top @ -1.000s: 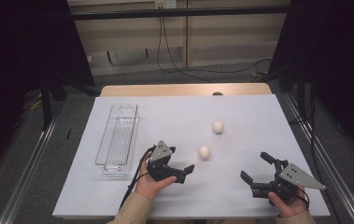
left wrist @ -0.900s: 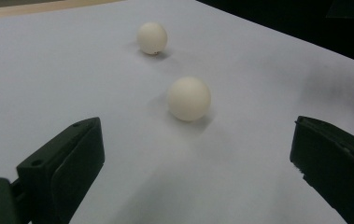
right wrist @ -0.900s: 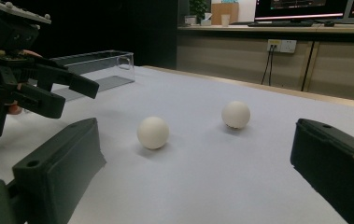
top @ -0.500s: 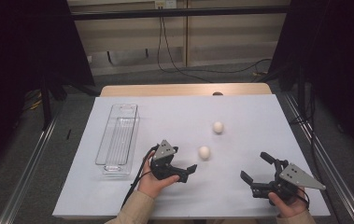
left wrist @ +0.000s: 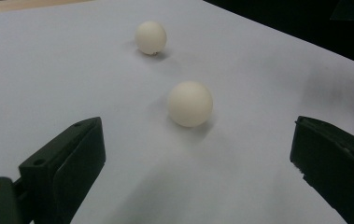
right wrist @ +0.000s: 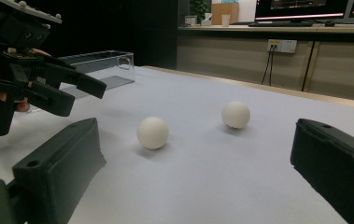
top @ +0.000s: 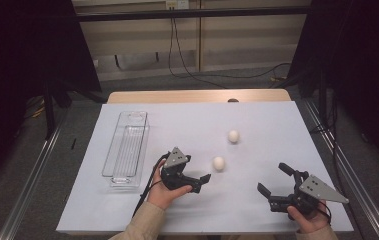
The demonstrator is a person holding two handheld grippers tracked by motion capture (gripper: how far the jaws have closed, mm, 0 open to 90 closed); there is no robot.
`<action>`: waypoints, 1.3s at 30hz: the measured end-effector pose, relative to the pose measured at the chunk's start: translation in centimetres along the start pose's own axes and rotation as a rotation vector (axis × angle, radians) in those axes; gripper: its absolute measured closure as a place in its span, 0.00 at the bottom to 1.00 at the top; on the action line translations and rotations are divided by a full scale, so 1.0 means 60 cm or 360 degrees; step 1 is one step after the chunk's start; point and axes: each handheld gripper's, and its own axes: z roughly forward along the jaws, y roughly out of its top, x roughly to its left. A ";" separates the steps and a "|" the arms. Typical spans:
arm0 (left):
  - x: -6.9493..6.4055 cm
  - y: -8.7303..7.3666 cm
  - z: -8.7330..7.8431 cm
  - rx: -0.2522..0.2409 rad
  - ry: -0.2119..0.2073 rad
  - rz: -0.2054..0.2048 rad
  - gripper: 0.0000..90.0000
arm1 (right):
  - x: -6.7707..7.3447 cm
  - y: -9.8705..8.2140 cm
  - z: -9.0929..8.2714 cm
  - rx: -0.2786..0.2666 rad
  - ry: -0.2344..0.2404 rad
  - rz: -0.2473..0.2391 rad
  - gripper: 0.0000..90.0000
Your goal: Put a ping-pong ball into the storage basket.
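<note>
Here, two white balls sit apart on a white table [top: 127,210]. The left gripper [top: 203,181], jaws spread wide and empty, points at the nearer ball [top: 219,163], just beside it. The farther ball [top: 233,136] lies beyond. The right gripper [top: 274,181] rests well apart, also open and empty. A clear tray [top: 126,145] lies left

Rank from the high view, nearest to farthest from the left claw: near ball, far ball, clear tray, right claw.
From the left claw:
1. Near ball, just ahead of its open jaws.
2. Clear tray, off to its left, long side facing it.
3. Far ball, farther up the table, past the near ball.
4. Right claw, across at the table's right front.
</note>
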 end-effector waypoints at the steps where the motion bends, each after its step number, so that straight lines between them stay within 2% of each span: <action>1: -0.001 0.001 0.001 -0.0007 0.0000 -0.0006 0.04 | 0.000 0.000 0.000 0.0001 0.0002 -0.0003 0.01; 14: 0.002 0.005 0.010 0.0027 0.0027 -0.0008 0.05 | 0.000 0.000 0.002 0.0002 0.0003 -0.0002 0.01; 19: -0.001 0.007 0.019 0.0066 0.0021 0.0006 0.05 | 0.000 0.000 0.001 -0.0004 0.0001 0.0000 0.01; 34: 0.002 0.009 0.040 0.0118 0.0043 0.0016 0.05 | 0.001 0.001 0.001 -0.0006 0.0005 0.0000 0.01; 39: 0.004 0.010 0.042 0.0117 0.0057 0.0015 0.05 | 0.000 0.001 0.001 -0.0004 0.0006 0.0000 0.01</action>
